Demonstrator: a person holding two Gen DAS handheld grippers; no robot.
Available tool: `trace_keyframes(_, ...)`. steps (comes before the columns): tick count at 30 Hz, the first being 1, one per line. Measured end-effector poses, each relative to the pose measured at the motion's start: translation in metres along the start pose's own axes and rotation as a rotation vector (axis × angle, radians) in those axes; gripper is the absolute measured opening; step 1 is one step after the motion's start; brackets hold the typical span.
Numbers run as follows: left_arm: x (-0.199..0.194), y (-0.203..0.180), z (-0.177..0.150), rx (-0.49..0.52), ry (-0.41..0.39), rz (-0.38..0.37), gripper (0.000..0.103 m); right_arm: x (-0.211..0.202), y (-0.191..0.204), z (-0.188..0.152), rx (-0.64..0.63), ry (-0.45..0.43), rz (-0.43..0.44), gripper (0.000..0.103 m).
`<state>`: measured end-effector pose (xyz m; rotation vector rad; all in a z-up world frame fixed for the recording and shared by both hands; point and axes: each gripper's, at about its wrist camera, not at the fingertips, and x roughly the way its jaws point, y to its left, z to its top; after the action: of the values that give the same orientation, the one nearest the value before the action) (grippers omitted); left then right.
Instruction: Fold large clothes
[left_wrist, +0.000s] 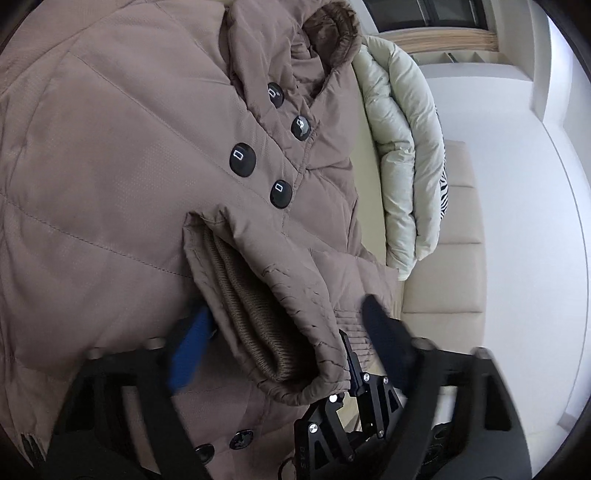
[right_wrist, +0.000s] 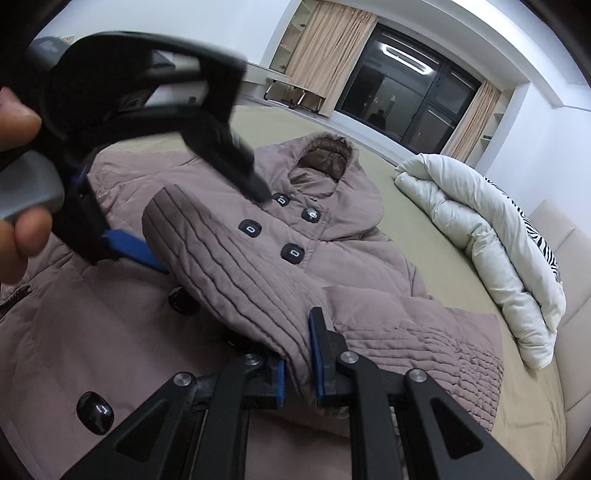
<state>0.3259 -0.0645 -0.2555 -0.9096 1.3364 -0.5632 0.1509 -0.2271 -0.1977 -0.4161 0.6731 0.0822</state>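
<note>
A pale folded duvet (right_wrist: 491, 236) (zebra-print pillow (right_wrist: 543, 243) behind) lies on the bed (right_wrist: 436, 266).

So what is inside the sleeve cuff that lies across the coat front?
A ribbed brown knit inner cuff shows inside the taupe quilted sleeve; deeper in, it is hidden.

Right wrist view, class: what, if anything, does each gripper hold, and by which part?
The right gripper pinches the coat by its sleeve cuff. The left gripper straddles that cuff, jaws part open; no firm hold shows.

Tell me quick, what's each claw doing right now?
Left claw: open, its jaws standing either side of the sleeve cuff, not pressing it.
Right claw: closed on the coat sleeve.
</note>
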Motion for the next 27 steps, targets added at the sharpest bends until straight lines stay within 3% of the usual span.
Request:
trace_keyframes(1,0.004,-0.001,0.002,0.001,0.011,0.012,0.031,0.0,0.0,0.0,0.01,0.002,0.002,0.017)
trace_keyframes(3,0.007,-0.007,0.006,0.022,0.009,0.019,0.024,0.001,-0.003,0.001,0.038,0.015,0.021,0.025)
trace_keyframes(5,0.004,-0.012,0.011,0.021,-0.009,0.012,0.019,-0.006,-0.009,-0.001,0.084,0.0,0.068,0.077)
trace_keyframes(7,-0.011,-0.017,0.021,0.03,-0.063,0.018,0.019,-0.026,-0.022,-0.006,0.156,-0.067,0.11,0.096)
trace_keyframes(9,-0.034,-0.02,0.037,0.046,-0.131,0.036,0.019,-0.044,-0.043,-0.014,0.249,-0.103,0.123,0.099)
trace_keyframes(11,-0.059,-0.018,0.053,0.062,-0.199,0.074,0.019,-0.05,-0.072,-0.025,0.377,-0.082,0.162,0.099)
trace_keyframes(15,-0.089,-0.005,0.077,0.085,-0.302,0.191,0.019,-0.035,-0.16,-0.075,0.942,-0.021,0.362,0.099)
trace_keyframes(18,-0.097,0.013,0.082,0.062,-0.32,0.216,0.019,-0.007,-0.186,-0.107,1.293,-0.013,0.564,0.098)
trace_keyframes(22,-0.096,0.028,0.086,0.036,-0.319,0.215,0.019,0.035,-0.17,-0.091,1.395,0.031,0.785,0.098)
trace_keyframes(25,-0.097,0.03,0.087,0.04,-0.325,0.216,0.019,0.068,-0.161,-0.083,1.466,0.056,0.795,0.097)
trace_keyframes(27,-0.095,0.031,0.086,0.049,-0.334,0.226,0.019,0.083,-0.167,-0.083,1.555,0.011,0.782,0.097)
